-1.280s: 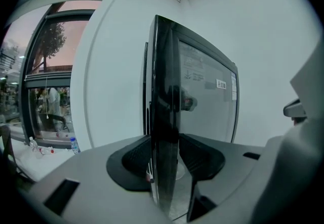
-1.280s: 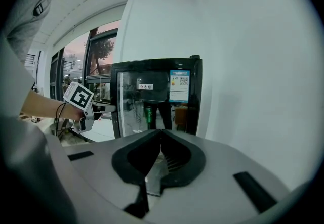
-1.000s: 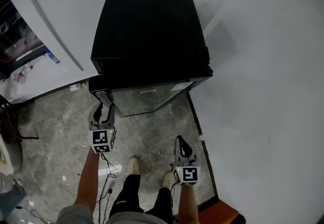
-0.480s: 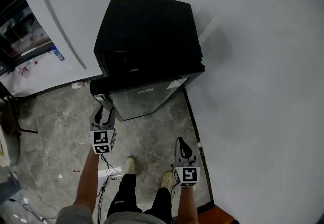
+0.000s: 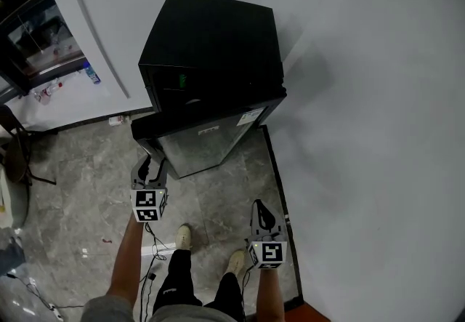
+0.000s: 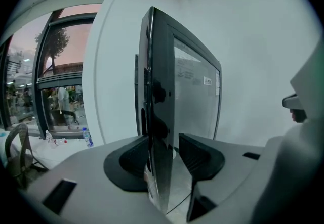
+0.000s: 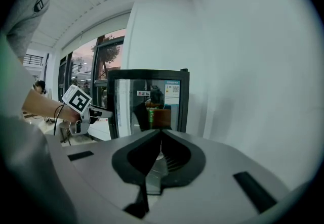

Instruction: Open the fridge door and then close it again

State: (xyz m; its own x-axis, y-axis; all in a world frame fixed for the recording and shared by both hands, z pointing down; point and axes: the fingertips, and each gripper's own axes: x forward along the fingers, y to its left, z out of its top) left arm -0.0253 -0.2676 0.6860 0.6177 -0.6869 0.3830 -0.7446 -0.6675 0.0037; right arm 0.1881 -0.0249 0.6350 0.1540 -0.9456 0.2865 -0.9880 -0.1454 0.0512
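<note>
**A:** Where's the fridge door?

**B:** I see the fridge (image 5: 211, 44) standing in the corner against the wall (image 5: 363, 95). Its door (image 5: 207, 140) is ajar. The free edge is swung out toward me and the hinge side is nearest the wall.

**A:** And your left claw?

**B:** My left claw (image 6: 162, 147) is released, but it straddles that free edge. The inner pad (image 6: 132, 160) touches the back of the door. The outer pad (image 6: 200, 154) looks just clear of the glass front.

**A:** And the right one?

**B:** My right claw (image 7: 159, 134) is clenched on nothing, with its pads together. I hold it low over the floor (image 5: 80, 168), well apart from the door, pointing at the fridge front.
</note>
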